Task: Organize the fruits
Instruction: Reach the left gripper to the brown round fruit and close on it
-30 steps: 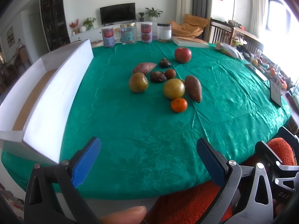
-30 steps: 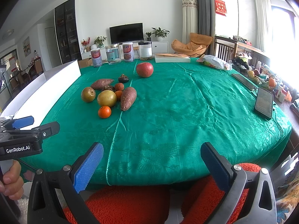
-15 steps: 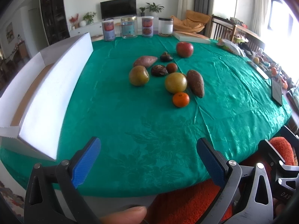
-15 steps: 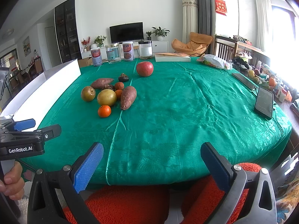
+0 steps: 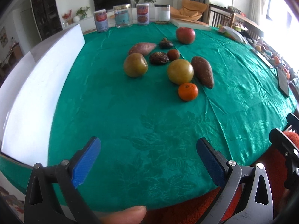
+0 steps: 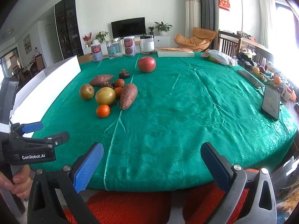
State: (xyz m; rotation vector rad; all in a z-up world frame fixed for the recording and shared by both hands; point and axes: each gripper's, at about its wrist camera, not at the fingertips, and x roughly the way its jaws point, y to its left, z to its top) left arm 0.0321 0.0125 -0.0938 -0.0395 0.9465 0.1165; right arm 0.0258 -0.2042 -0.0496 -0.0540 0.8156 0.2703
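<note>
Both pairs of blue-padded fingers stand spread wide with nothing between them: the left gripper (image 5: 148, 155) hangs over the near part of the green tablecloth (image 5: 115, 115), and the right gripper (image 6: 151, 160) sits at the table's near edge, above an orange rug (image 6: 130, 203). From the right wrist view the left gripper (image 6: 45, 133) shows at the lower left, held by a hand (image 6: 17, 181).

Fruits lie in a loose cluster toward the middle of the cloth, well ahead of both grippers. Nearest is a small orange (image 5: 187, 91), just beside a yellow-green round fruit (image 5: 180, 71) and a brown sweet potato (image 5: 202, 71). To the left sits another greenish round fruit (image 5: 135, 65), apart from the rest. Behind these lie a second sweet potato (image 5: 142, 48), two dark wrinkled fruits (image 5: 159, 58) (image 5: 166, 43) and a small reddish-brown one (image 5: 173, 54). A red apple (image 5: 185, 35) stands alone farther back.

A white open box (image 5: 43, 85) runs along the table's left side. Four jars (image 5: 122, 15) line the far edge, and a phone (image 6: 271, 101) lies near the right rim.
</note>
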